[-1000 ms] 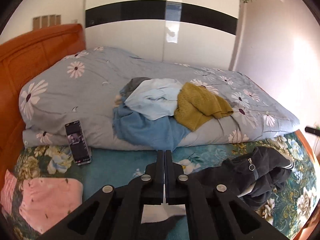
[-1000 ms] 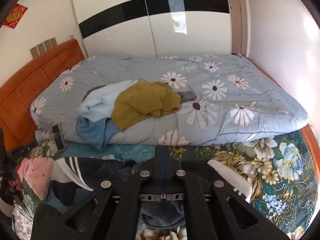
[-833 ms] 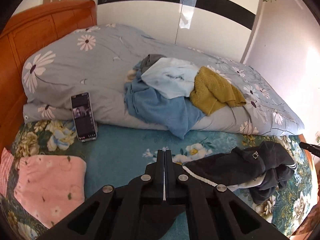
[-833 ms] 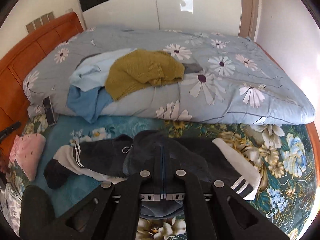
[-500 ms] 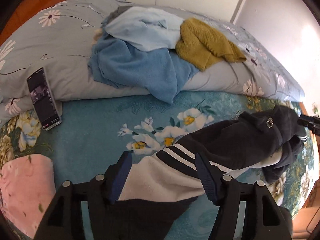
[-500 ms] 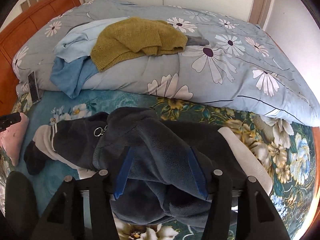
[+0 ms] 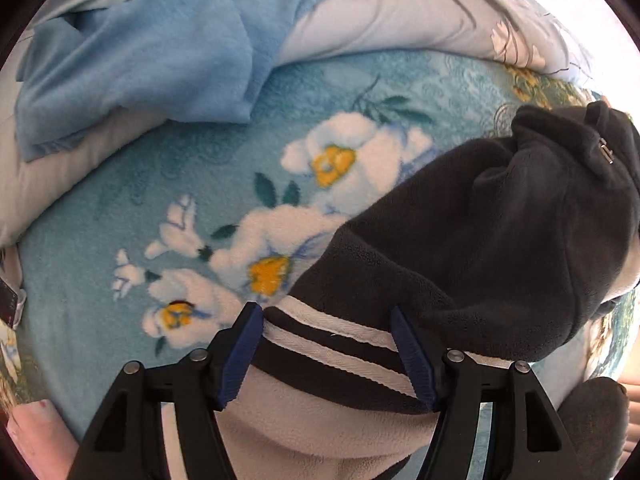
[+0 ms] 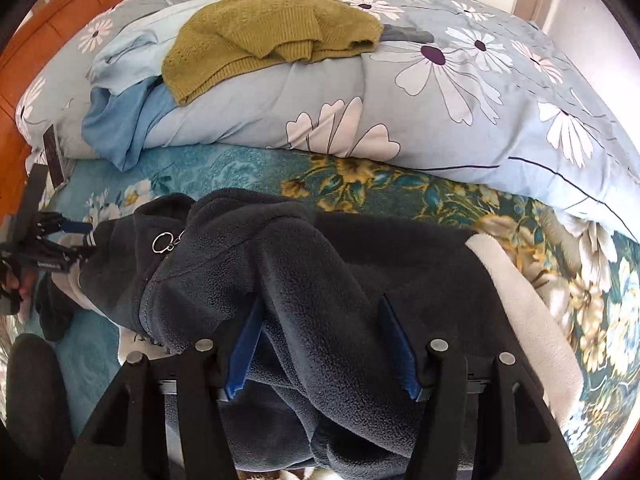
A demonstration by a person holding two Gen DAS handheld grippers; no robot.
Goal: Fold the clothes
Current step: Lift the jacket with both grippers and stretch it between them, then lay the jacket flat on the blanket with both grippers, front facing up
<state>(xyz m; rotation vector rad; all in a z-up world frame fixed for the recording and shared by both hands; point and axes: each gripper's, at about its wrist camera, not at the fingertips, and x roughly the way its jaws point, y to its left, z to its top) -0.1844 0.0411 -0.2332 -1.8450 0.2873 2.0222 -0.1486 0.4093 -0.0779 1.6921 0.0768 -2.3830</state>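
My left tool jaws just spread, striped cuff of dark fleece jacket between pads, unpinched. My right tool jaws part-open, closing slightly, jacket bunched between, lying on bed blanket.

Both wrist cameras look steeply down, close above the dark fleece jacket they share.
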